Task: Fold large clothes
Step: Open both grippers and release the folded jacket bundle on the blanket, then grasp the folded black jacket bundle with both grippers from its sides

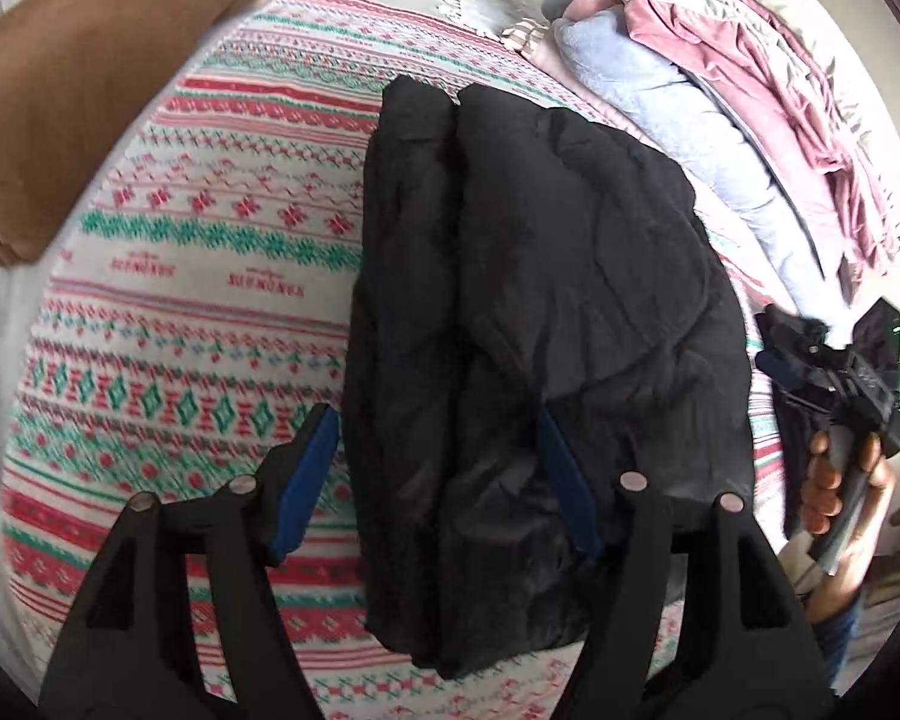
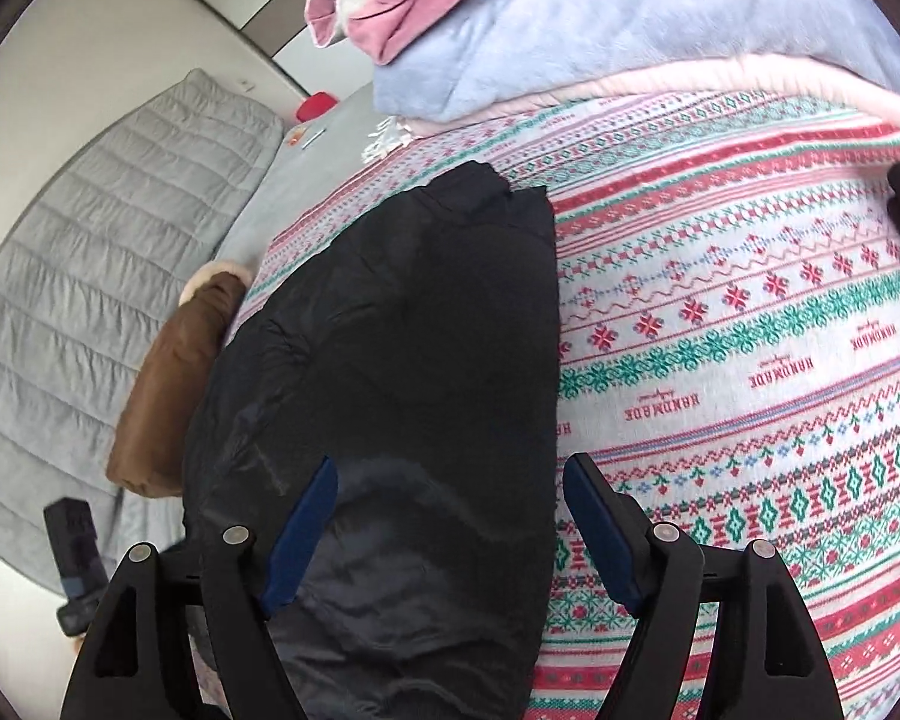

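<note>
Both the left gripper (image 1: 438,480) and right gripper (image 2: 450,528) have fingers apart, gripping nothing, so I'd re-grab the black jacket (image 1: 510,300) by its near edge and fold evenly.

One black jacket (image 1: 522,312); one brown garment (image 1: 90,90) — two grippers.

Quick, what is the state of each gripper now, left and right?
Left gripper: open, holding nothing, over the black jacket.
Right gripper: open, holding nothing, above the jacket's edge.

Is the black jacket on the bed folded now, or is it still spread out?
Folded. The black jacket lies as a narrow bundle on the patterned blanket, with a lengthwise crease where two halves meet and no sleeves sticking out.
</note>
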Demonstrator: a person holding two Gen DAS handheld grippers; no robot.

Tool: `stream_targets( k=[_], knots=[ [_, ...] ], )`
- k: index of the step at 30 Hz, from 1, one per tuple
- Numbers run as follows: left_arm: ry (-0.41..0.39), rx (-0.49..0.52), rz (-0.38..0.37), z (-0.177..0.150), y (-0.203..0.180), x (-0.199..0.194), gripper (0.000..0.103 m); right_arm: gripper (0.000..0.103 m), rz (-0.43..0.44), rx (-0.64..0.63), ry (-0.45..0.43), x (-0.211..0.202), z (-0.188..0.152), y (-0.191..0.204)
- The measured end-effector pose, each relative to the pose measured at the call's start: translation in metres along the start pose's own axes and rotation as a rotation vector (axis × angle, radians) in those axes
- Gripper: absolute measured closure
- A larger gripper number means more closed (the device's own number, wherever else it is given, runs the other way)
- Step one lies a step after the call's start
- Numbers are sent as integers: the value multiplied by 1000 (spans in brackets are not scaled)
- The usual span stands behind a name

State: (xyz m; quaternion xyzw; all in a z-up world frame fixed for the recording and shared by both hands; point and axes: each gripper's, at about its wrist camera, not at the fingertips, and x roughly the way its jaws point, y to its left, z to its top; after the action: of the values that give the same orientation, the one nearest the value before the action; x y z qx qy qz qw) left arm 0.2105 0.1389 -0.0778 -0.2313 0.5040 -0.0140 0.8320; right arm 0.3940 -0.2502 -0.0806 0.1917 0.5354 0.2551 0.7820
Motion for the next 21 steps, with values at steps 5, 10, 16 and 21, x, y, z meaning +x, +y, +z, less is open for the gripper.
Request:
stream_targets(
  k=[5,10,16,21],
  knots=[
    [15,-35,-13,-8,8,4,27,24,0,2,6,-2,-2,-4],
    [40,-81,-41,-16,13,14,24,24,36,32,53,11,-3,-6],
    [62,-106,-131,-15,7,20,24,24,93,133,103,28,-4,-20],
    [63,-64,-120,-20,-5,30,23,24,116,168,127,38,-5,-25]
  ],
)
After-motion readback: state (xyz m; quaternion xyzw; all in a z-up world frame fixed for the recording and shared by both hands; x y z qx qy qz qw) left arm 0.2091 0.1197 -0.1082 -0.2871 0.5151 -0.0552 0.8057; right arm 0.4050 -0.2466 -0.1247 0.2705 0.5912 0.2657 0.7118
